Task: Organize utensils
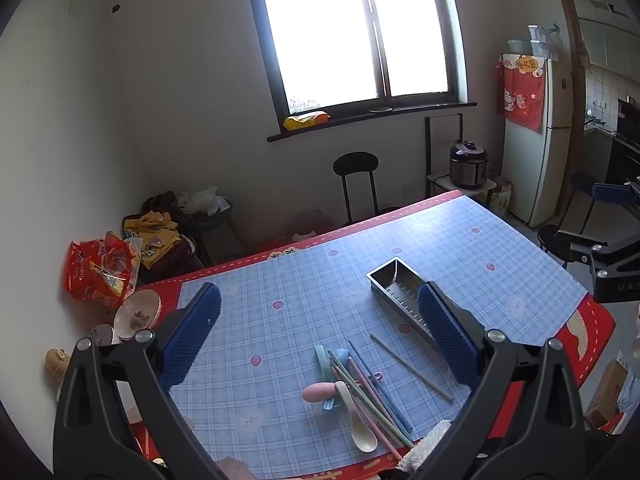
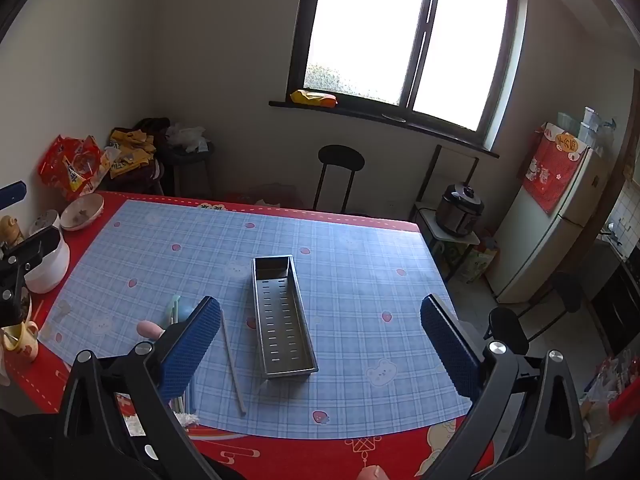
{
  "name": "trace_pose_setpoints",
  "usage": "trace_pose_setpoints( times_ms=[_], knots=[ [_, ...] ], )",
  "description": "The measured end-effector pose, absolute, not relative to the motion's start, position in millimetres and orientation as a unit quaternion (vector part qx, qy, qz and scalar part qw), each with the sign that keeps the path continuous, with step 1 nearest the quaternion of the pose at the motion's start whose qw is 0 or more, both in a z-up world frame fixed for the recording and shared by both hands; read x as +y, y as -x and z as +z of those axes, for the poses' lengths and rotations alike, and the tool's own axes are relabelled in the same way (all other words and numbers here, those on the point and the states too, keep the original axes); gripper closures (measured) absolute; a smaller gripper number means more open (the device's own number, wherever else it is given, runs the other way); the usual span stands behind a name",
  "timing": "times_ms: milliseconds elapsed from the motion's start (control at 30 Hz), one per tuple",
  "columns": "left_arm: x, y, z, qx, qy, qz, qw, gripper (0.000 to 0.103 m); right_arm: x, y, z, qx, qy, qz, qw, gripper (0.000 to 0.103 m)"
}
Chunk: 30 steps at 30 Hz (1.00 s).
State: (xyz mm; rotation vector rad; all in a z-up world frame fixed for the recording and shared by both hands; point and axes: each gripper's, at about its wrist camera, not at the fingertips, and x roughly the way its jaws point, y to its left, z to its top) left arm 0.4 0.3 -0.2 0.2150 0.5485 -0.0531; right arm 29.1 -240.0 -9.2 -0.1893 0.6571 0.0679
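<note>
- Utensils (image 1: 356, 384) are seen heaped in one loose pile at the lower centre of the left wrist view, on the blue checked mat (image 1: 280, 280).
- Counted in the pile: one cream spoon (image 1: 356, 420), one pink spoon (image 1: 318, 392), and at least two blue or green spoons partly buried; the pastel chopsticks overlap too much for a sure count.
- One brown chopstick (image 1: 412, 368) is set apart, just right of the pile, its long axis running from upper left to lower right.
- The long axes of the piled chopsticks run the same way, upper left to lower right, fanning slightly.
- One metal tray (image 2: 282, 312) is seen at the centre of the right wrist view, empty, its long axis running from the upper centre towards the lower centre, tilted a little rightwards.
- The same brown chopstick (image 2: 234, 364) lies just left of the tray, apart from it and roughly parallel.
- Left gripper (image 1: 320, 336): fingers spread wide, nothing between them, held above the pile.
- Right gripper (image 2: 320, 340): fingers spread wide, nothing held, with the tray below them.
- One pale bowl (image 2: 82, 212) stands at the upper left of the table.
</note>
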Motion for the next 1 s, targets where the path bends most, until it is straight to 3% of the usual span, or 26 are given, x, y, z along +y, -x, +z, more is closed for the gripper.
trace_pose_setpoints(
  times_ms=[1000],
  knots=[
    [2.4,-1.8,-6.6,0.275,-0.101,-0.028,0.956,0.005,-240.6,-31.7,-8.5,0.322,0.093,0.031,0.942,0.005]
  ],
)
